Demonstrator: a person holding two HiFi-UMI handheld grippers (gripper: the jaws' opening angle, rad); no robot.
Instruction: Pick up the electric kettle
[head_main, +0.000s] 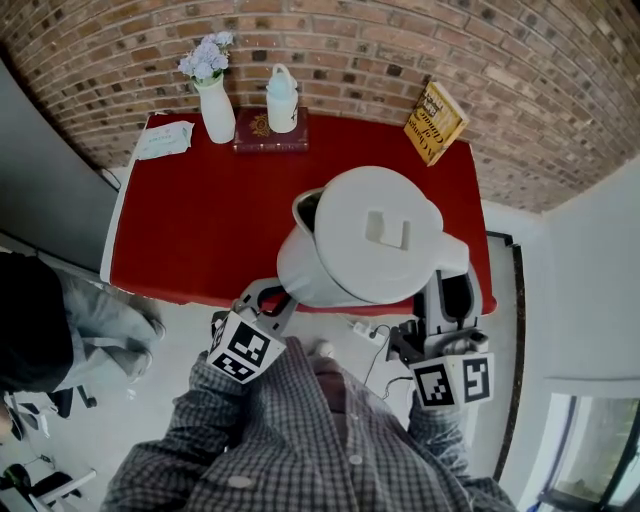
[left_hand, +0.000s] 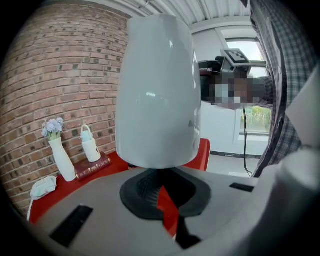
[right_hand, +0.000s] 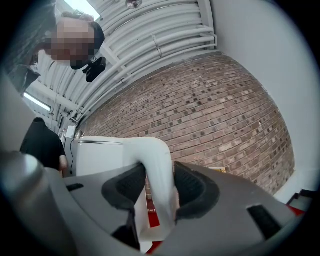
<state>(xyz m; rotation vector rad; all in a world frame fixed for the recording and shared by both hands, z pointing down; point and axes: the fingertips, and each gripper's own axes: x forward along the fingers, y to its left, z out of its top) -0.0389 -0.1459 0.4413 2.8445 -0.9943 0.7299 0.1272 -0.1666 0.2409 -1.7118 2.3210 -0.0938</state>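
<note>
The white electric kettle (head_main: 370, 235) hangs in the air over the front edge of the red table (head_main: 200, 230), lid on, spout to the left. My right gripper (head_main: 452, 285) is shut on its curved white handle (right_hand: 159, 170), with a black pad on each side of it. My left gripper (head_main: 268, 298) sits low against the kettle's left side. In the left gripper view the kettle's body (left_hand: 157, 85) rises just past the left gripper (left_hand: 162, 192), whose pads stand almost together; only a thin slit of red shows between them.
Along the brick wall at the table's back stand a white vase of flowers (head_main: 215, 110), a white bottle (head_main: 282, 98) on a dark red book (head_main: 270, 135), and a yellow book (head_main: 435, 122). A pale packet (head_main: 165, 140) lies at the back left. Another person (head_main: 30, 320) stands at left.
</note>
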